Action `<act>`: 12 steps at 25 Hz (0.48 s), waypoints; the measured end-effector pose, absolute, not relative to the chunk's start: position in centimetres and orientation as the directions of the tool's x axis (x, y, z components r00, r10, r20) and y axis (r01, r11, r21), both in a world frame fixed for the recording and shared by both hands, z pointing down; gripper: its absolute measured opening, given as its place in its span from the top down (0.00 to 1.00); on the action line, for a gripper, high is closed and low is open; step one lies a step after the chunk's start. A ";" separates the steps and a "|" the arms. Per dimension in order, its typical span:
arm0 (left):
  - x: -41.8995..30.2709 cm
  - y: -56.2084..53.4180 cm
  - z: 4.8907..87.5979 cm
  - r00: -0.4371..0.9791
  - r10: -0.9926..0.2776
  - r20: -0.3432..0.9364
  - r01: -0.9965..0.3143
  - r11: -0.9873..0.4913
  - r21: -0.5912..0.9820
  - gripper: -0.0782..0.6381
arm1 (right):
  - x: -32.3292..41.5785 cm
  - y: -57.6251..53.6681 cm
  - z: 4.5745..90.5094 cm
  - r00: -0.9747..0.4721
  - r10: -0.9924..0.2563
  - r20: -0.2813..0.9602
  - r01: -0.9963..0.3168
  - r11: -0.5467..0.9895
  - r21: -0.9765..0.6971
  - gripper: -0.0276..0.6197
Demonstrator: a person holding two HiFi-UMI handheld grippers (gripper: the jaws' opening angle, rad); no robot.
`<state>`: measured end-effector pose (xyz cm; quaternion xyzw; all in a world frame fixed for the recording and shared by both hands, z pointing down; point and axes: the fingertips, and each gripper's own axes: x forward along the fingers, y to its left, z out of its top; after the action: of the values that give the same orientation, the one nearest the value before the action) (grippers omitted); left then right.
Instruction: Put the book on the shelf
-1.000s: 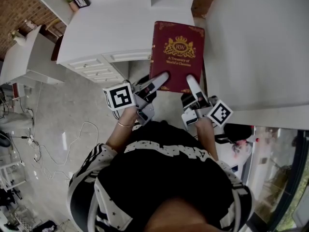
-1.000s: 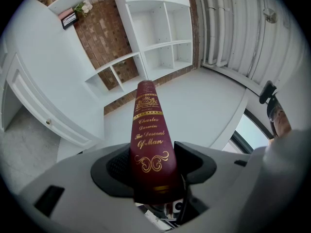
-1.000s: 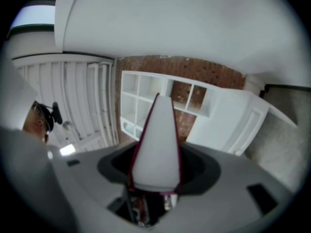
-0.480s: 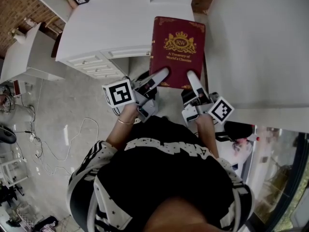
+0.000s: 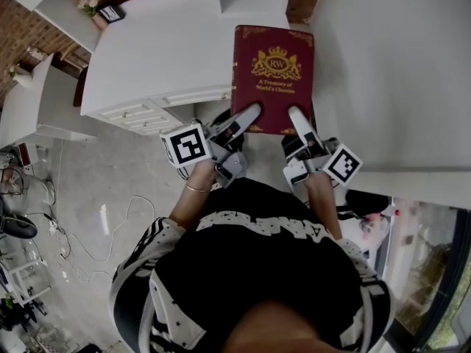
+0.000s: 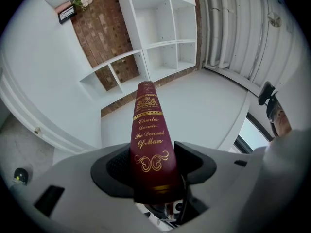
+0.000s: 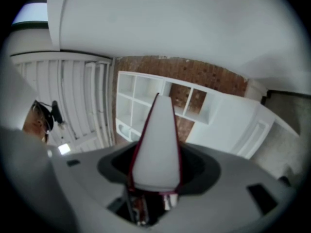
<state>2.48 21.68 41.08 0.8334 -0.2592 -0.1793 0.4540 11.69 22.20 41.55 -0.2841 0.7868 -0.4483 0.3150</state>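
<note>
A dark red book (image 5: 274,76) with a gold crest is held flat in the air in front of the person. My left gripper (image 5: 249,116) is shut on its near left corner, by the spine. My right gripper (image 5: 296,118) is shut on its near right corner. The left gripper view looks along the red spine (image 6: 148,135) with gold lettering, clamped between the jaws. In the right gripper view the book's white page edge (image 7: 156,147) fills the gap between the jaws. White shelf cubbies (image 6: 165,57) against a brick wall lie beyond the book.
A white drawer unit (image 5: 158,50) stands below left of the book, a large white surface (image 5: 390,72) to the right. A small frame and flowers (image 5: 99,9) sit on the far left ledge. Cables (image 5: 81,234) trail over the grey floor.
The book and both grippers have shifted slightly right and forward in the head view. Both grips stay unchanged.
</note>
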 end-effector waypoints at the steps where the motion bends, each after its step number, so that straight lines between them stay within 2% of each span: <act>1: 2.5 21.3 41.2 0.807 -0.587 -0.067 -0.269 -0.465 0.843 0.50 | 11.7 21.9 41.7 -0.640 -0.728 -0.246 -0.171 0.447 -0.878 0.55; 12: 0.8 6.7 40.0 0.805 -0.590 -0.064 -0.233 -0.412 0.881 0.50 | 10.1 7.3 40.0 -0.632 -0.751 -0.193 -0.200 0.398 -0.895 0.55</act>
<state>0.84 6.74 39.99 0.8195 -0.2509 -0.1859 0.4805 10.14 7.31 39.97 -0.3049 0.7797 -0.4558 0.3021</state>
